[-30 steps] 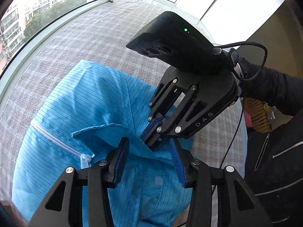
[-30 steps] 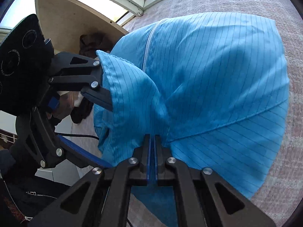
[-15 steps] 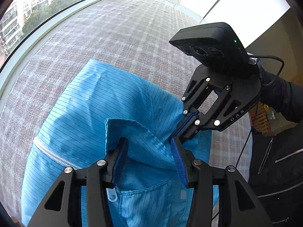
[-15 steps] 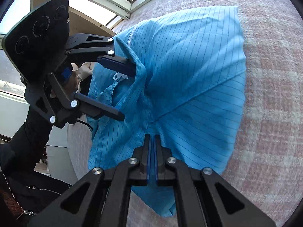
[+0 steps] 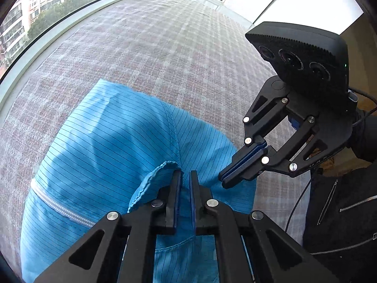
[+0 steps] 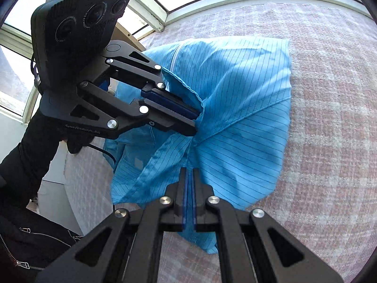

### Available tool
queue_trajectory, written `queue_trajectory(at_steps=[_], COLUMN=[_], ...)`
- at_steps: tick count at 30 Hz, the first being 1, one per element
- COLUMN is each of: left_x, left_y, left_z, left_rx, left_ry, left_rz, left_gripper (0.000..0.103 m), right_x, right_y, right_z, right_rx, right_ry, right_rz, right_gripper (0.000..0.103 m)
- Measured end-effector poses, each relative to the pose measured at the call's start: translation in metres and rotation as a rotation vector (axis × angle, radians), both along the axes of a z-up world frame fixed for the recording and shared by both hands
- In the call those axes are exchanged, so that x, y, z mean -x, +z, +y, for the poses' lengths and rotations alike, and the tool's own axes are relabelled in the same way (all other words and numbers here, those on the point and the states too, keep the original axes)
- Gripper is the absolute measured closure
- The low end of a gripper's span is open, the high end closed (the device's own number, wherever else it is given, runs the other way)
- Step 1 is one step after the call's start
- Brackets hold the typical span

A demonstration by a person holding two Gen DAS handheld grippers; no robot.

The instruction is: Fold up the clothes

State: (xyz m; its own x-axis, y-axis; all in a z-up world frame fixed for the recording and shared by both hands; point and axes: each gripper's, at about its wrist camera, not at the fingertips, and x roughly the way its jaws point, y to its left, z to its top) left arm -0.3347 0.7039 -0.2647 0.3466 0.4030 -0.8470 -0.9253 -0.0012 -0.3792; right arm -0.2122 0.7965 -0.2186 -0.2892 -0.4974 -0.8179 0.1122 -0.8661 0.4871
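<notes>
- The left claw (image 5: 185,188) has just been closing and now it is clenched on a hemmed edge of the blue striped garment (image 5: 113,146), with the cloth between its pads.
- The right claw (image 5: 245,162) is also clenched on the garment, just beside the left one (both pinch the same bunched part).
- The garment lies partly lifted on the checkered cloth surface (image 5: 165,54); its far part rests flat there, and the white zipper (image 5: 59,207) shows at the near left.
- Risk: the left grip holds only a thin rim of the hem, so I think it could slip out when the hands pull apart.
- Risk: the two claws are so near that the cloth between them stays wrinkled, and the fold may come out uneven.
- Risk: the far edge may drag over the rough surface and turn under.
</notes>
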Motion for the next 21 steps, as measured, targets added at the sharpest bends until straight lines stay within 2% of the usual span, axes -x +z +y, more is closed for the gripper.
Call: queue_trajectory(at_steps=[2, 6, 10, 13, 15, 18, 19, 21], left_x=[-0.001, 0.0, 0.001, 0.024, 0.039, 0.032, 0.029, 0.023], left_y=[0.011, 0.019, 0.022, 0.033, 0.029, 0.024, 0.02, 0.011], left_z=[-0.007, -0.033, -0.066, -0.027, -0.014, 0.013, 0.026, 0.051], left_rx=[-0.003, 0.027, 0.044, 0.053, 0.054, 0.021, 0.031, 0.052], left_ry=[0.004, 0.024, 0.041, 0.075, 0.082, 0.061, 0.052, 0.033], left_rz=[0.042, 0.106, 0.116, 0.101, 0.102, 0.089, 0.092, 0.098], left_gripper=[0.098, 0.098, 0.098, 0.098, 0.098, 0.098, 0.098, 0.098], right_x=[0.004, 0.024, 0.036, 0.048, 0.05, 0.04, 0.036, 0.028], right_y=[0.003, -0.02, -0.02, -0.021, -0.024, -0.031, -0.033, -0.031], right_z=[-0.002, -0.006, 0.004, -0.008, -0.018, -0.026, -0.029, -0.029], right_rx=[-0.054, -0.038, 0.017, 0.052, 0.079, 0.154, 0.176, 0.072], right_ry=[-0.009, -0.02, -0.027, 0.006, 0.047, 0.114, 0.136, 0.132], right_rz=[0.04, 0.028, 0.062, 0.046, 0.022, -0.013, -0.025, -0.035], right_gripper=[0.099, 0.1, 0.1, 0.1, 0.1, 0.1, 0.1, 0.1])
